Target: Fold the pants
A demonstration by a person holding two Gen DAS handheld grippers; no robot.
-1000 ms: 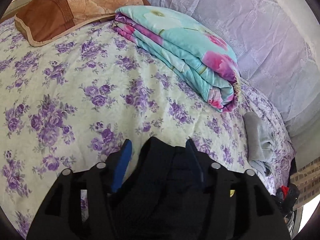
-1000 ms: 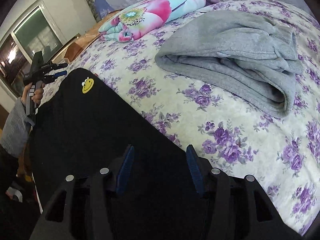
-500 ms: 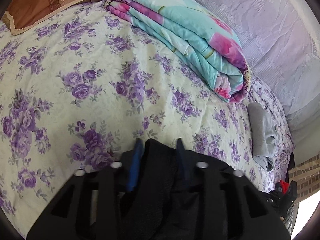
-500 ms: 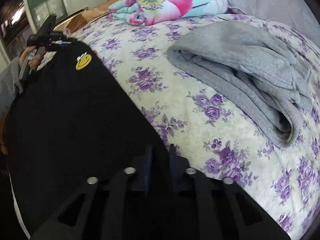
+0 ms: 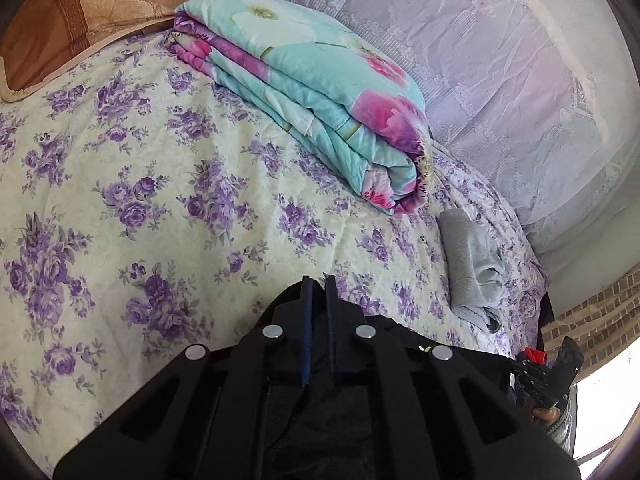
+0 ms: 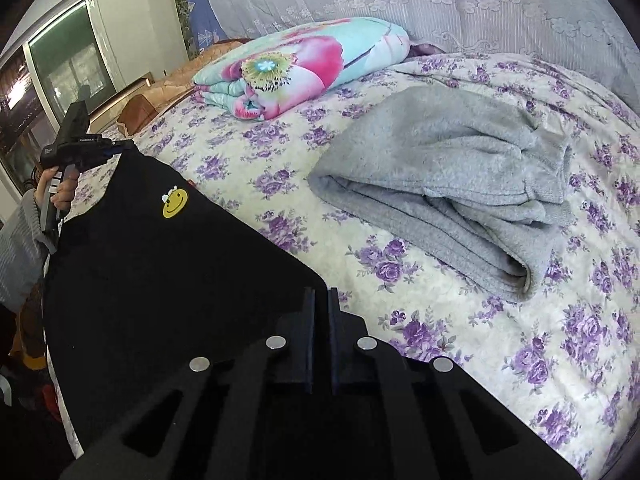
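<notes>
The black pants [image 6: 160,280] with a yellow smiley patch [image 6: 175,203] hang stretched between my two grippers at the bed's near edge. My left gripper [image 5: 318,284] is shut on one end of the pants [image 5: 320,420]. It also shows from outside in the right wrist view [image 6: 116,146], at the far corner of the cloth. My right gripper [image 6: 320,296] is shut on the other end of the pants. It shows at the lower right of the left wrist view [image 5: 520,368].
The bed has a cream sheet with purple flowers [image 5: 160,200]. A folded grey garment [image 6: 460,192] lies on it to the right. A folded turquoise-pink quilt [image 5: 320,100] and a brown pillow [image 5: 80,20] lie further back. A lace curtain [image 5: 500,80] hangs behind.
Both grippers closed from wide open onto the black pants. The pants now hang taut between them and sit a bit higher over the bed.
</notes>
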